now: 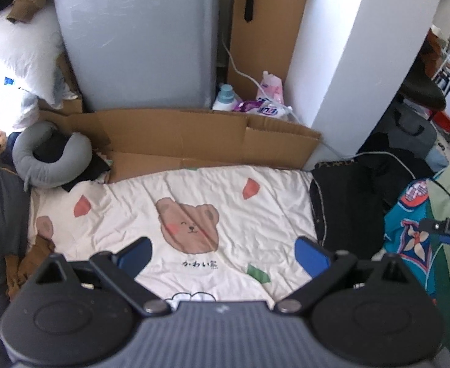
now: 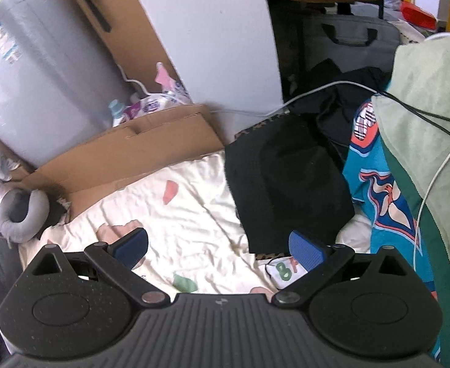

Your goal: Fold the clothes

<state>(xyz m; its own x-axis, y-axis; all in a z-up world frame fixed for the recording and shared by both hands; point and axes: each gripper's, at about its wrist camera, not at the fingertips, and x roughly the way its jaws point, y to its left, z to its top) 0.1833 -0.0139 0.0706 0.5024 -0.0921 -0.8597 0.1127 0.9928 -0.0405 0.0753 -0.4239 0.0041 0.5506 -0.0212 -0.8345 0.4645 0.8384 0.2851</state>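
Note:
A black folded garment point(image 2: 289, 181) lies on the right part of a cream bear-print bedsheet point(image 1: 126, 214); the left wrist view shows the same black garment point(image 1: 347, 205) at the sheet's right edge. A teal patterned garment point(image 2: 378, 202) lies just right of it, seen also as the teal garment point(image 1: 409, 233) in the left wrist view. My left gripper point(image 1: 223, 256) hovers open over the bear print, holding nothing. My right gripper point(image 2: 220, 250) is open above the sheet, its right finger near the black garment's near corner. A small white cloth with coloured letters point(image 2: 286, 271) sits under that finger.
Flattened cardboard point(image 1: 194, 141) lines the far side of the bed, with a grey appliance point(image 1: 133, 36) and detergent bottles point(image 1: 249, 101) behind. A grey neck pillow point(image 1: 50, 156) lies far left. A green pillow point(image 2: 430, 116) with cables sits right. A white wall corner point(image 1: 347, 61) stands behind.

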